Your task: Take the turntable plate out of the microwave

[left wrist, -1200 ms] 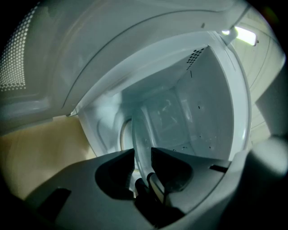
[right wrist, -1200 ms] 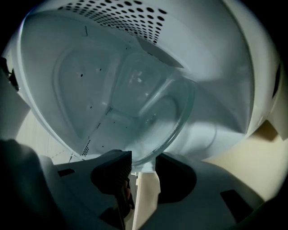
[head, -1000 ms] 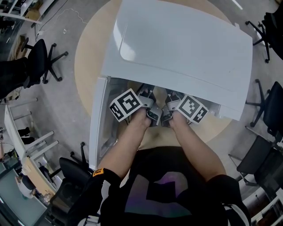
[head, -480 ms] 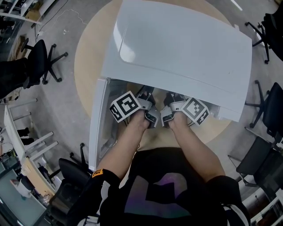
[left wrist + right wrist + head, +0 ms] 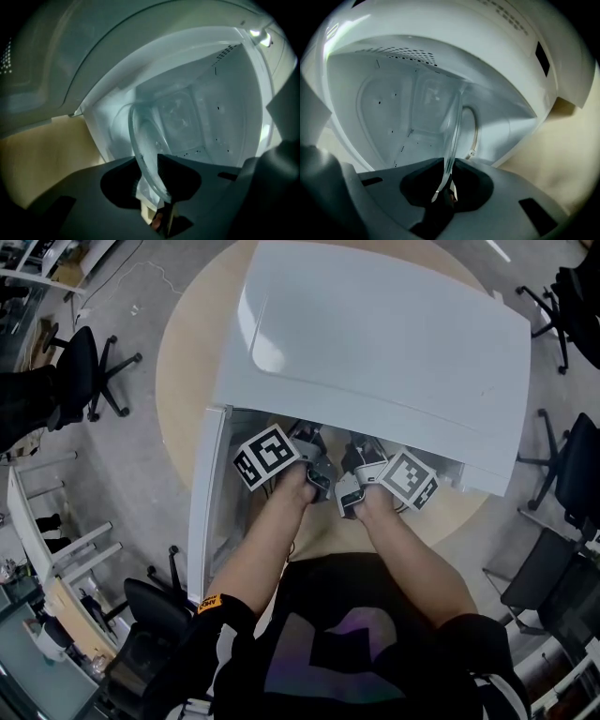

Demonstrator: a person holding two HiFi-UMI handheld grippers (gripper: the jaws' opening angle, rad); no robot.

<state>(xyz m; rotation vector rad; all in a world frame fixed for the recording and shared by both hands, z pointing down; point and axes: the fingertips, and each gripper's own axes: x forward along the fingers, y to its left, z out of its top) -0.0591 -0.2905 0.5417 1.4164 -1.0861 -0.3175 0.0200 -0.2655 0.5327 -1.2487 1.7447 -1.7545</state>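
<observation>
The only writing is a line of grey print on the microwave's (image 5: 375, 352) front panel, seen at the top of the right gripper view beside a dark rectangular window, and it is too blurred to read. The marker cubes (image 5: 267, 457) on the grippers carry black-and-white square patterns and no letters.

The white microwave sits on a round beige table (image 5: 187, 362). Its open front faces the table's near edge, and its door (image 5: 208, 512) is swung out at the left of the head view. Both grippers reach in through the opening, side by side.

The turntable plate (image 5: 145, 145) is clear glass and round, so it has no long axis. It is inside the cavity, with its near rim towards the opening and its face running back towards the rear wall. In both gripper views it shows nearly edge-on.

The left gripper (image 5: 154, 187) has its jaws narrow and clamped on the plate's near rim. The right gripper (image 5: 447, 180) has just been closing its jaws. They now stand narrow, with the plate's (image 5: 452, 136) rim pinched between them. A white roller ring (image 5: 474, 131) shows on the plate's table side, apart from the rim.
</observation>
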